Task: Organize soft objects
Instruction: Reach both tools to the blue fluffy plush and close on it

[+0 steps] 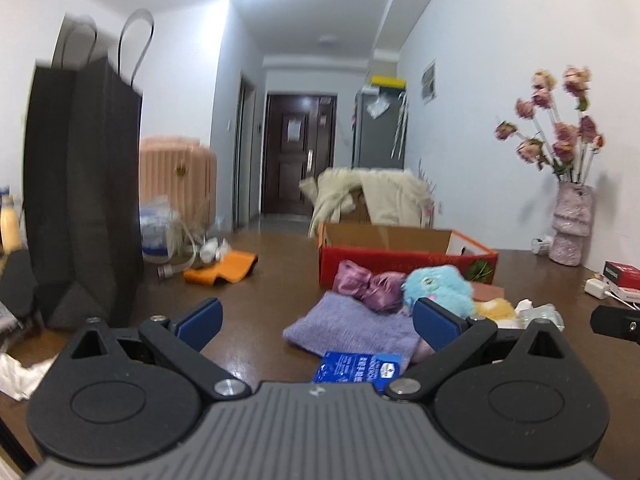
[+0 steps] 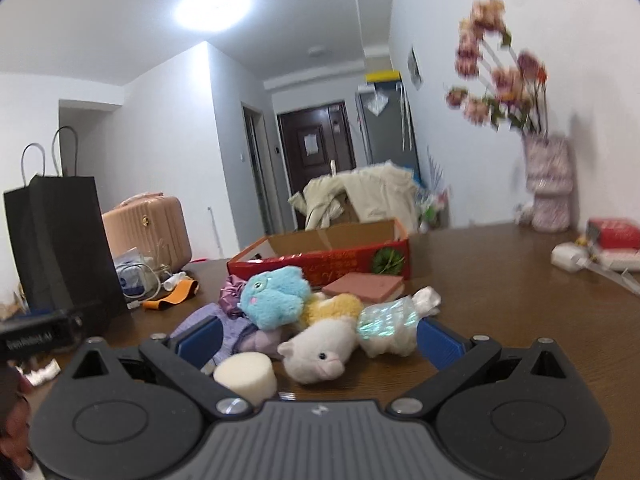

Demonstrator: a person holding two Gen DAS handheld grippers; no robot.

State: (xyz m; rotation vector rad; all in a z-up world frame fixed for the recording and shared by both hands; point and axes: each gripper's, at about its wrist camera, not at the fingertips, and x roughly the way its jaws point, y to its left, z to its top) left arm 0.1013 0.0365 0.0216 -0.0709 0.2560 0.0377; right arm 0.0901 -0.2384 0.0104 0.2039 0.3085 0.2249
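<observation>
Toys and soft things sit in a pile on the brown wooden tabletop (image 2: 500, 292). The right hand-held gripper (image 2: 318, 338) is wide open and holds nothing. Between its blue fingers lie a white plush animal (image 2: 320, 354) and a round cream sponge (image 2: 247, 374). Just past them are a fluffy blue plush toy (image 2: 276, 296), a yellow fuzzy toy (image 2: 334, 308) and a shiny white bundle (image 2: 390, 326). Farther ahead stands an open red cardboard box (image 2: 332, 264).

The left hand-held gripper (image 1: 318, 322) is wide open too, with nothing in it. A folded purple knit cloth (image 1: 352, 326) lies between its fingers, with a blue packet (image 1: 358, 368) close under it. A tall black paper bag (image 1: 86, 192) stands off to its left.
</observation>
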